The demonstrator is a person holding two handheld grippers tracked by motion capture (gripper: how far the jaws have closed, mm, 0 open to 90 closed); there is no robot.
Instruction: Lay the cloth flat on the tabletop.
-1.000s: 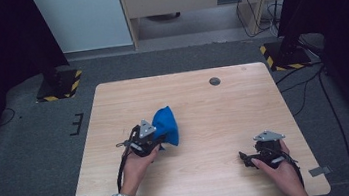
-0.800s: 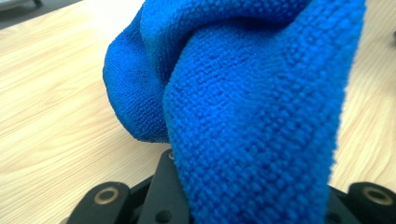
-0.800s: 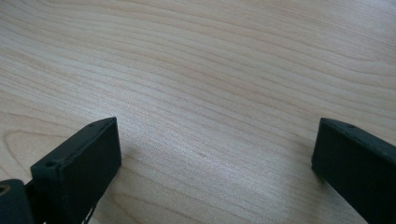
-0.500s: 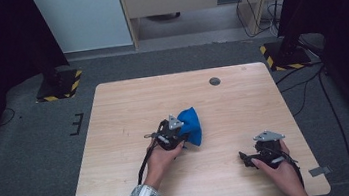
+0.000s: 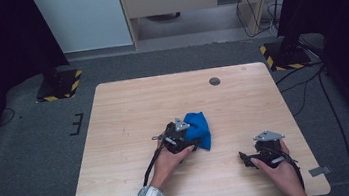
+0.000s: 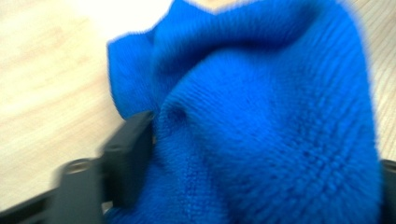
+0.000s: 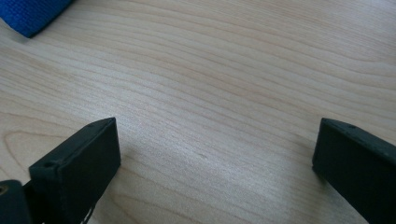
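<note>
Clearly the left gripper (image 5: pixel 187 135) has its jaws pinched on a bunched blue knitted cloth (image 5: pixel 199 129), near the middle of the wooden table (image 5: pixel 123 109). The likeliest fault is the soft fabric slipping free, since its bulk hangs outside the jaws. The right gripper (image 7: pixel 210 154) rests low with jaws spread, empty, well apart. A small dark grommet (image 5: pixel 215 81) sits far off; nothing blocks the way.
</note>
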